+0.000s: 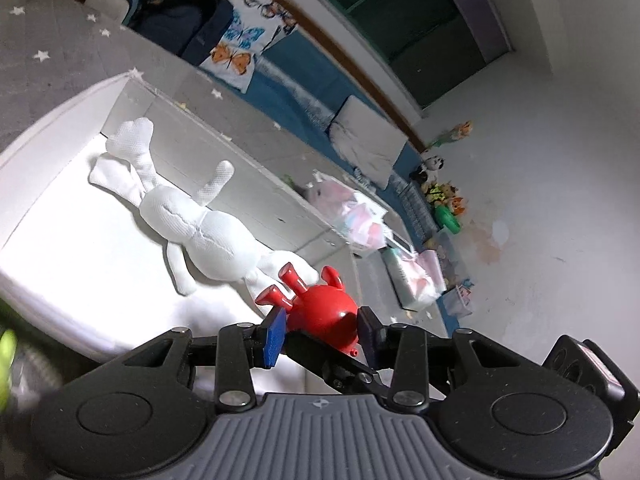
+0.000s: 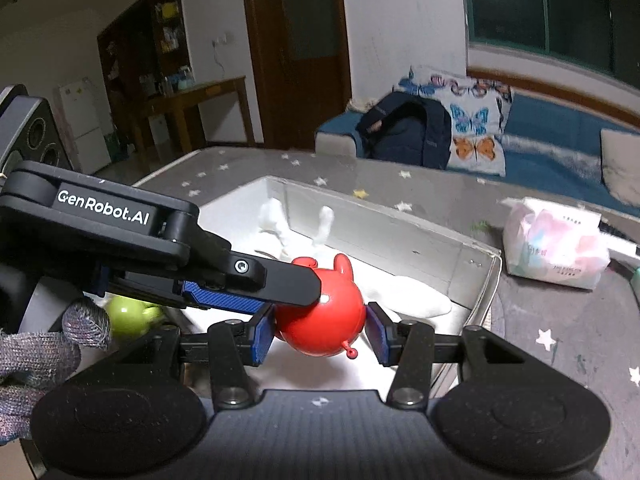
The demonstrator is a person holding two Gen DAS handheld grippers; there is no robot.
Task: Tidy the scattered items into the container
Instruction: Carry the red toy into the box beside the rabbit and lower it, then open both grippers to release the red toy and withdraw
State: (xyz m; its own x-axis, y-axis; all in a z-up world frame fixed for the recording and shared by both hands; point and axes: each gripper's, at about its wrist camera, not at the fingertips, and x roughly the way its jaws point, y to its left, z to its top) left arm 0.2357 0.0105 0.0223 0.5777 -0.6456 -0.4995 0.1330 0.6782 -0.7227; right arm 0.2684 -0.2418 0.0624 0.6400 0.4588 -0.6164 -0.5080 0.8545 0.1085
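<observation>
Red pig [image 2: 320,320] hangs over the box [image 2: 380,232], pinched by the right gripper [image 2: 320,334] (the left gripper [image 1: 322,334] brackets it, hold unclear); white plush [image 1: 200,224] inside, green toy [image 2: 128,312] outside.

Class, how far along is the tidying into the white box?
Done: white plush toy lies in the box. In hand: red pig toy, in right gripper, left gripper around it, over the box. Left: green toy, tissue pack outside.

Walls: plain white plaster wall [image 2: 404,40]
Door: dark brown wooden door [image 2: 304,44]
Window: dark green-framed window [image 2: 552,8]
Seating: blue cushioned sofa [image 2: 552,136]
</observation>
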